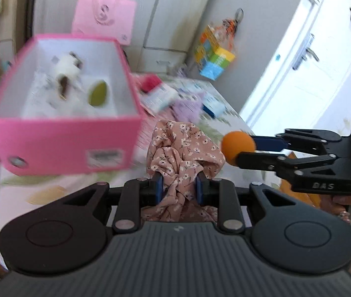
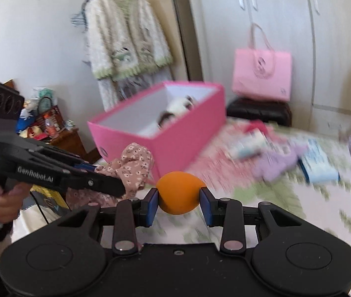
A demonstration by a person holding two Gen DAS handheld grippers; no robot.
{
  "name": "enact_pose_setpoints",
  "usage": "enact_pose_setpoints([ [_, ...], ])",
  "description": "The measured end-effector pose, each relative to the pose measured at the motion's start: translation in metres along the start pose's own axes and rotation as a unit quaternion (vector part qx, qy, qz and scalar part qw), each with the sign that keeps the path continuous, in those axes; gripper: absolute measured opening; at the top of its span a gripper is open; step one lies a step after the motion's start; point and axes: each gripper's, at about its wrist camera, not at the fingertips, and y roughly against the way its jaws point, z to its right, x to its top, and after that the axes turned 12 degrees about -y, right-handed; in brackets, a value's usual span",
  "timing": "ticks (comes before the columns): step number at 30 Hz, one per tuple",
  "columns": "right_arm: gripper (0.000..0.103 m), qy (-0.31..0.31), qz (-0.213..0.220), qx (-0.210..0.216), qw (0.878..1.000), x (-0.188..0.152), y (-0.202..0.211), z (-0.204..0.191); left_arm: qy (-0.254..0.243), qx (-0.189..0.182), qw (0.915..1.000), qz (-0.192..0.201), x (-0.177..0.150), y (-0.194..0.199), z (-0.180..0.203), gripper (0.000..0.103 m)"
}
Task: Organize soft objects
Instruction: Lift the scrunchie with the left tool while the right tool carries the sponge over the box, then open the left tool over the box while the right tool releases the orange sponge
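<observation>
My left gripper [image 1: 178,188] is shut on a pink floral scrunchie [image 1: 184,148], held above the bed just right of an open pink box [image 1: 64,143]. The box holds a white plush toy [image 1: 68,68] and a green sponge [image 1: 98,93]. My right gripper [image 2: 178,205] is shut on an orange egg-shaped sponge [image 2: 179,193]; in the left wrist view it [image 1: 237,152] comes in from the right with the sponge [image 1: 237,146] beside the scrunchie. In the right wrist view the scrunchie [image 2: 133,165] sits in front of the box [image 2: 175,143].
The floral bedspread [image 2: 274,198] carries a purple soft item [image 2: 274,163], blue packets [image 2: 320,163] and a red item [image 1: 150,83]. A pink paper bag [image 2: 262,74] stands on a black stool [image 2: 259,113] by the wardrobe. A cluttered nightstand [image 2: 59,133] is at left.
</observation>
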Motion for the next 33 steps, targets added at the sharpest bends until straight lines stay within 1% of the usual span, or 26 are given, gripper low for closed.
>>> enact_pose_setpoints([
  [3,0.041,0.008,0.000,0.022,1.000,0.018,-0.004,-0.015,-0.003,0.020,0.9997,0.014,0.015,0.021,-0.016,0.024],
  [7,0.041,0.022,0.004,0.034,0.999,0.041,-0.021,-0.032,-0.017,0.044,0.9981,0.039,0.035,0.041,-0.032,0.024],
  [12,0.041,0.038,0.011,0.046,0.998,0.066,-0.047,-0.050,-0.016,0.061,0.9957,0.067,0.054,0.049,-0.054,0.024],
  [16,0.042,0.041,0.014,0.052,0.998,0.082,-0.070,-0.055,-0.004,0.071,0.9952,0.068,0.063,0.036,-0.074,0.024],
  [21,0.042,0.057,0.018,0.042,0.997,0.102,-0.104,-0.056,0.013,0.089,0.9946,0.052,0.072,0.006,-0.099,0.024],
  [24,0.042,0.068,0.013,0.032,0.997,0.116,-0.129,-0.051,0.026,0.109,0.9927,0.045,0.078,-0.012,-0.112,0.024],
  [27,0.042,0.081,-0.002,0.024,0.996,0.127,-0.155,-0.044,0.041,0.126,0.9906,0.036,0.084,-0.029,-0.126,0.024],
  [31,0.042,0.085,-0.029,0.023,0.996,0.134,-0.183,-0.034,0.048,0.170,0.9840,0.024,0.085,-0.053,-0.140,0.024],
  [33,0.042,0.089,-0.047,0.025,0.995,0.135,-0.196,-0.031,0.054,0.179,0.9822,0.015,0.084,-0.064,-0.146,0.024],
])
